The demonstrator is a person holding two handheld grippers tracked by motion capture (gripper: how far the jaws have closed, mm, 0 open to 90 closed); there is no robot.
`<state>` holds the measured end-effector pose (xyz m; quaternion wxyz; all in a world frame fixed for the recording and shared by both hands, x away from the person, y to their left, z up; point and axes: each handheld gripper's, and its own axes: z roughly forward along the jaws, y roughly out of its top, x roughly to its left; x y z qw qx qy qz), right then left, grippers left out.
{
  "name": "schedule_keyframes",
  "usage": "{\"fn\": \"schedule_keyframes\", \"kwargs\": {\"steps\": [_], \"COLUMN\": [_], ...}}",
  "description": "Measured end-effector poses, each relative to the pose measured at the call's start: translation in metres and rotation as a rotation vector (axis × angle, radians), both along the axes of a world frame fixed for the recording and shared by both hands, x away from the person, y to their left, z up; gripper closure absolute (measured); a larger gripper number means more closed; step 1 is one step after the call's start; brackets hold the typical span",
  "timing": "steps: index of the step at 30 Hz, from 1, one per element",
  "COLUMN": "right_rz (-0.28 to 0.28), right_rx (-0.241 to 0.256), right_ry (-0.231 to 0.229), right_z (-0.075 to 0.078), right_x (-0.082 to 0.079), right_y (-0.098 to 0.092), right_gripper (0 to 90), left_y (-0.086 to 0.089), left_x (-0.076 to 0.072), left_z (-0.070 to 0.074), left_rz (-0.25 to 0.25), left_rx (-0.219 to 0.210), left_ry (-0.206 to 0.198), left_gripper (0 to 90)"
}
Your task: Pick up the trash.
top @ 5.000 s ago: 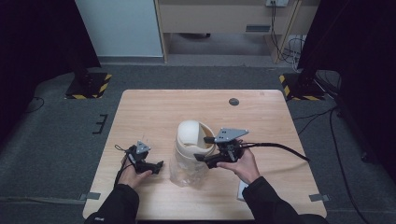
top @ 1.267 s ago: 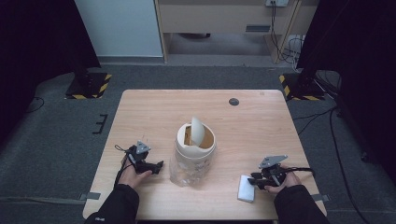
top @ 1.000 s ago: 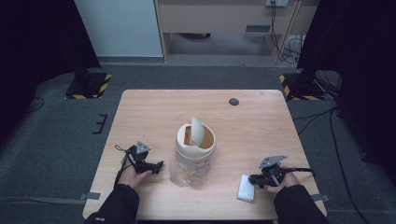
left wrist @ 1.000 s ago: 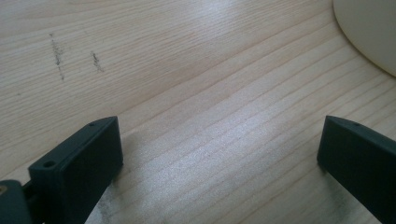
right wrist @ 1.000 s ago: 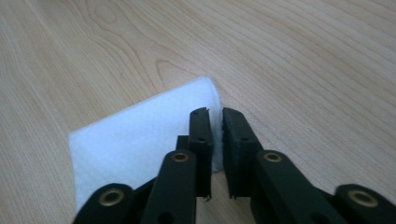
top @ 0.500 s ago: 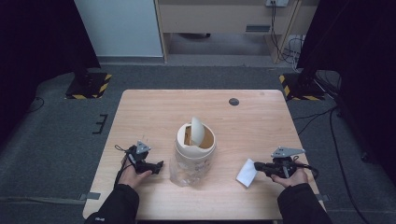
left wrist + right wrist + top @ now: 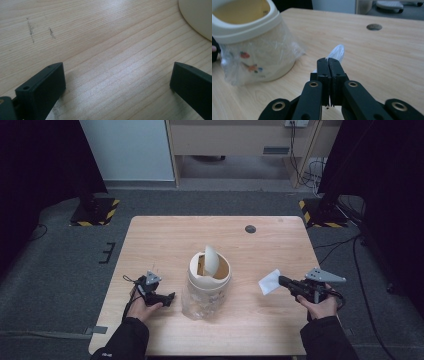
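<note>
A cream bin [image 7: 209,270] with a clear plastic liner stands mid-table, its swing lid [image 7: 211,260] tipped up on edge. In the high view my right gripper [image 7: 281,281] is to the right of the bin, shut on a white tissue [image 7: 269,281] that sticks out toward it. The right gripper view shows my right gripper [image 7: 328,61] with jaws pressed together, the tissue [image 7: 336,53] poking out past them and the bin [image 7: 252,37] at the left. My left gripper [image 7: 171,296] rests on the table left of the bin. In its own view the left gripper [image 7: 117,75] is open over bare wood.
A round cable hole [image 7: 250,228] lies in the wooden table [image 7: 280,250] at the far right. The bin's cream edge [image 7: 197,17] shows at the top right of the left gripper view. Dark floor and cables surround the table.
My right gripper left the bin's lid, closed on the white tissue near the front right edge, then lifted it and carried it right. The lid now stands tipped. The left gripper stayed put.
</note>
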<state>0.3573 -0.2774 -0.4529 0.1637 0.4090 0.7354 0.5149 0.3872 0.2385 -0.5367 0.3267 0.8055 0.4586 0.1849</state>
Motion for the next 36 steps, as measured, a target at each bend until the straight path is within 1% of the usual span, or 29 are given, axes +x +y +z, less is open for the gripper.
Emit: {"fn": "schedule_keyframes", "kwargs": {"steps": [5, 11, 20, 25, 27, 29, 36], "right_rz": [-0.015, -0.009, 0.002, 0.005, 0.007, 0.011, 0.022], "right_rx": [0.034, 0.051, 0.062, 0.086, 0.089, 0.092, 0.102], "right_ry": [-0.046, -0.095, -0.140, -0.167, -0.170, -0.192, -0.217], "right_z": [0.009, 0.021, 0.035, 0.046, 0.048, 0.053, 0.062], "right_x": [0.001, 0.001, 0.000, -0.002, -0.002, -0.004, -0.004], "right_y": [-0.002, 0.001, 0.006, 0.007, 0.007, 0.009, 0.015], "right_gripper": [88.5, 88.6, 88.6, 88.6, 88.6, 88.7, 88.6], "left_y": [0.000, 0.000, 0.000, 0.000, 0.000, 0.000, 0.000], "left_x": [0.000, 0.000, 0.000, 0.000, 0.000, 0.000, 0.000], "left_z": [0.000, 0.000, 0.000, 0.000, 0.000, 0.000, 0.000], "left_rz": [0.000, 0.000, 0.000, 0.000, 0.000, 0.000, 0.000], "left_rx": [0.000, 0.000, 0.000, 0.000, 0.000, 0.000, 0.000], "left_ry": [0.000, 0.000, 0.000, 0.000, 0.000, 0.000, 0.000], "left_gripper": [0.0, 0.0, 0.0, 0.0, 0.0, 0.0, 0.0]}}
